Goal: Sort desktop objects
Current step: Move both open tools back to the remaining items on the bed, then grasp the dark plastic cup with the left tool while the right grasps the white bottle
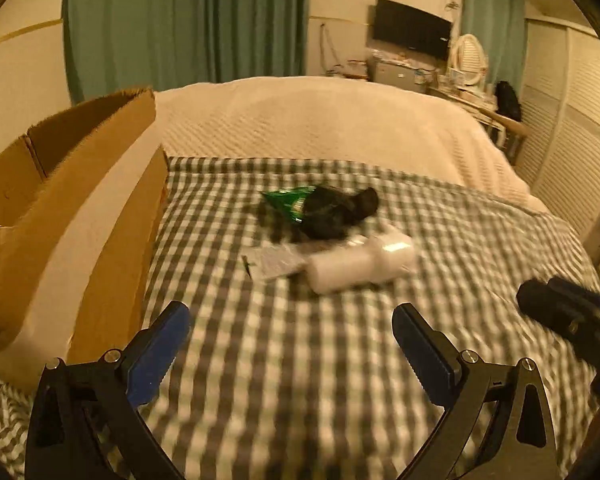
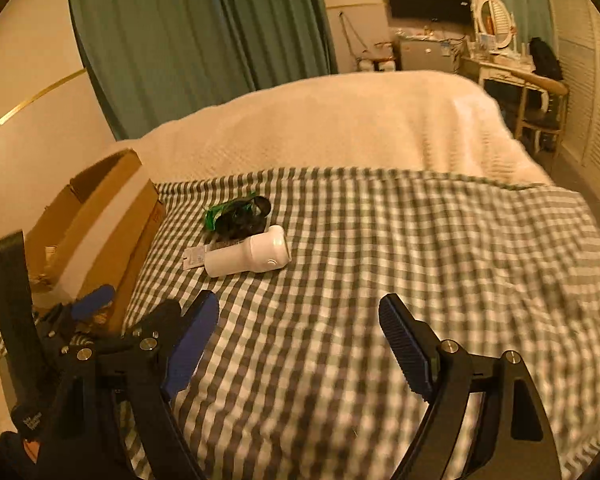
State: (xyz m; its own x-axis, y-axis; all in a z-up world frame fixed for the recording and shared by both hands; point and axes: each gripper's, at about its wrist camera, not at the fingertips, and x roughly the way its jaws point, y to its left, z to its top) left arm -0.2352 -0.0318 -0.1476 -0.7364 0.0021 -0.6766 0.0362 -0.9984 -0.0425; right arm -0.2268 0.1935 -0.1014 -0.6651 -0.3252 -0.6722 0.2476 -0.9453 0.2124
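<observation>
A small pile lies on the checked cloth (image 1: pixel 300 340): a white handheld device (image 1: pixel 364 264) (image 2: pixel 252 254), a dark bundle (image 1: pixel 336 212) (image 2: pixel 244 216) with a green packet (image 1: pixel 288 200) (image 2: pixel 216 214) tucked under it, and a flat white paper card (image 1: pixel 272 262) (image 2: pixel 194 258). My left gripper (image 1: pixel 290 326) hovers open short of the pile, with nothing between its fingers. My right gripper (image 2: pixel 298 312) is open too, nearer than the device and to its right. The left gripper (image 2: pixel 100 304) also shows at the left edge of the right wrist view.
An open cardboard box (image 1: pixel 80 208) (image 2: pixel 100 216) stands at the left edge of the cloth, close to the left fingers. Behind the cloth a cream blanket (image 1: pixel 320 120) covers the bed. A dresser and chair (image 2: pixel 540 92) stand at the far right.
</observation>
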